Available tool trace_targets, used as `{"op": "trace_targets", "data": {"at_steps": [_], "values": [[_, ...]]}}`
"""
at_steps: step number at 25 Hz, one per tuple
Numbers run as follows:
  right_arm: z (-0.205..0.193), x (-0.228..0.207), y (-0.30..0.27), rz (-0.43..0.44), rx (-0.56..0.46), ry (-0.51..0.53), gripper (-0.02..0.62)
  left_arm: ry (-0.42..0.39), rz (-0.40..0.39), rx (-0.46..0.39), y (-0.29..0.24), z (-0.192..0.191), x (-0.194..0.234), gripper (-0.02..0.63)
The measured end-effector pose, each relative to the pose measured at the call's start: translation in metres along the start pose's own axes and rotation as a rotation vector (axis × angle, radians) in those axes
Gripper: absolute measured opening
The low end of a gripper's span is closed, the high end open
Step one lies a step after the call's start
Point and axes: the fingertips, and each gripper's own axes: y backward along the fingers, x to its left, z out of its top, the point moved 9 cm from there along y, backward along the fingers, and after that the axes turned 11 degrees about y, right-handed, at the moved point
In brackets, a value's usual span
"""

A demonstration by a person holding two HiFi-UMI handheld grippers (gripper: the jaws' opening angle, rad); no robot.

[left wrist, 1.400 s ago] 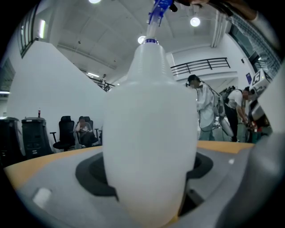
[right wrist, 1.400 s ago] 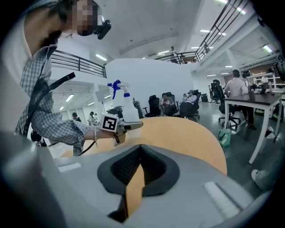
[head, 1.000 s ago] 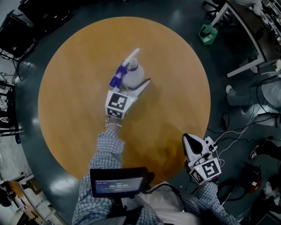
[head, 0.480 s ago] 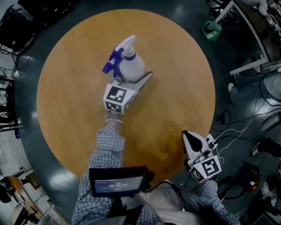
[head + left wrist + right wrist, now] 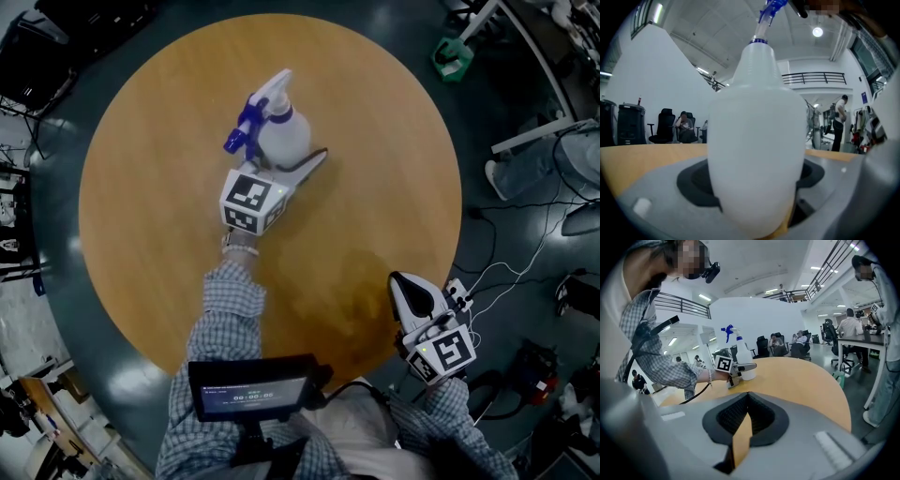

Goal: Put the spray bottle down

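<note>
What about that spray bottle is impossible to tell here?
- Whether the spray bottle rests on the table: head view, its own body covers its base; right gripper view, too small.
- Its nozzle: left gripper view, cut off by the top edge.

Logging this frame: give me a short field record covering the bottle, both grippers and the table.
table: round wooden top
spray bottle: white body, blue trigger head, upright, near the table's middle
bottle contact: base looks set on the table, not certain
left gripper: jaws clamped on the bottle's lower body
right gripper: jaws together, nothing between them, at the table's near edge, apart from the bottle
task status: bottle not yet released
</note>
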Motion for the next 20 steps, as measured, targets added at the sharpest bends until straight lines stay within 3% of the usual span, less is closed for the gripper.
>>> {"op": "trace_targets", "data": {"at_steps": [11, 20], "values": [[0.012, -0.008, -0.001, 0.024, -0.02, 0.029, 0.003, -0.05, 0.015, 0.089, 0.021, -0.005, -0.006, 0.465], [0.034, -0.01, -0.016, 0.058, -0.078, 0.049, 0.003, -0.031, 0.073, 0.063, 0.065, 0.005, -0.016, 0.453]]}}
